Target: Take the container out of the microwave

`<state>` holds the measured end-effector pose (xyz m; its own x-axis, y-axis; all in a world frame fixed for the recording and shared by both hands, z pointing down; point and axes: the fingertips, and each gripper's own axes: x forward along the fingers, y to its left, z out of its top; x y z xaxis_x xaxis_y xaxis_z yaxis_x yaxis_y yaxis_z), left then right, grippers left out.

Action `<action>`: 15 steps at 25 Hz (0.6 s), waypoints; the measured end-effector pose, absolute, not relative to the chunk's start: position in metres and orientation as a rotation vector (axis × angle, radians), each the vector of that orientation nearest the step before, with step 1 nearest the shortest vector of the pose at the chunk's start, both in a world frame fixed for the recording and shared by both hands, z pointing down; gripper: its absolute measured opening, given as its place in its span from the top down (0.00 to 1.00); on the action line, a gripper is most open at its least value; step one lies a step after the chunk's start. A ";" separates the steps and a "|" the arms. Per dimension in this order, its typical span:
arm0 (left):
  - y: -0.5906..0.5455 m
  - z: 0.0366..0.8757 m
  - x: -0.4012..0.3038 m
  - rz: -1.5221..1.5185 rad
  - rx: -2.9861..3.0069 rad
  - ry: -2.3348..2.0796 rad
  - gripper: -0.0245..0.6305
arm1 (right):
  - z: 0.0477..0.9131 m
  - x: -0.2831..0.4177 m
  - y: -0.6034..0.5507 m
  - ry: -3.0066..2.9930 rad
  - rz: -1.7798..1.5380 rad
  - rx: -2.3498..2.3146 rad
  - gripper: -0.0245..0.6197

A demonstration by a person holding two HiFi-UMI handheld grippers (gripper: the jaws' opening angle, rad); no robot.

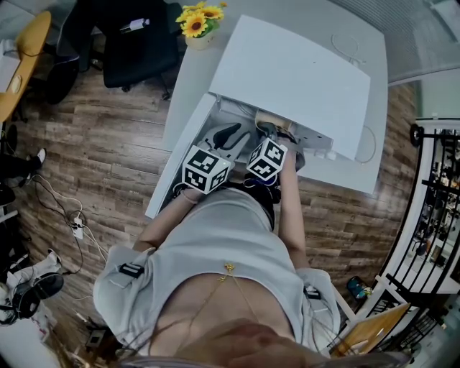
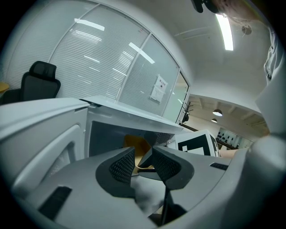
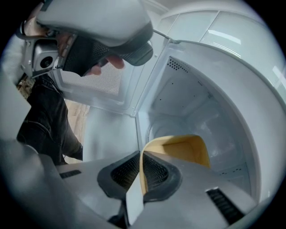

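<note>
The white microwave [image 1: 302,72] stands on a white table with its door [image 1: 180,154] swung out to the left. Inside its cavity [image 3: 192,98] sits a pale yellow container [image 3: 183,150], also seen as a yellow patch [image 2: 134,143] in the left gripper view. My right gripper [image 3: 140,172] is shut on the container's near rim, with the thin wall pinched between the pads. My left gripper [image 2: 143,165] hovers at the cavity mouth, jaws apart and holding nothing. From overhead, both grippers [image 1: 228,135] [image 1: 267,129] reach into the opening side by side.
A vase of sunflowers [image 1: 200,21] stands on the table [image 1: 370,154] left of the microwave. A black office chair [image 1: 136,43] is beyond it on the wooden floor. A black railing [image 1: 431,201] runs along the right.
</note>
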<state>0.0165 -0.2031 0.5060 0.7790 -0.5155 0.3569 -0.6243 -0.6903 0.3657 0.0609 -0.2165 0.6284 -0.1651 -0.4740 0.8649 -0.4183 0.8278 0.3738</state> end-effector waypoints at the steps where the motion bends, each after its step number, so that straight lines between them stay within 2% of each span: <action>1: -0.202 0.505 0.016 0.309 2.497 -0.852 0.78 | 0.627 0.060 -0.215 -1.786 -0.055 0.683 0.91; 15: -0.187 0.505 0.011 0.275 2.516 -0.813 0.78 | 0.613 0.041 -0.174 -1.841 -0.032 0.672 0.91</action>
<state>0.0109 -0.1873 0.5055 0.8033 -0.4979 0.3269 -0.5941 -0.7090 0.3799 0.0413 -0.1736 0.6131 -0.2176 -0.4590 0.8614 -0.4291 0.8376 0.3380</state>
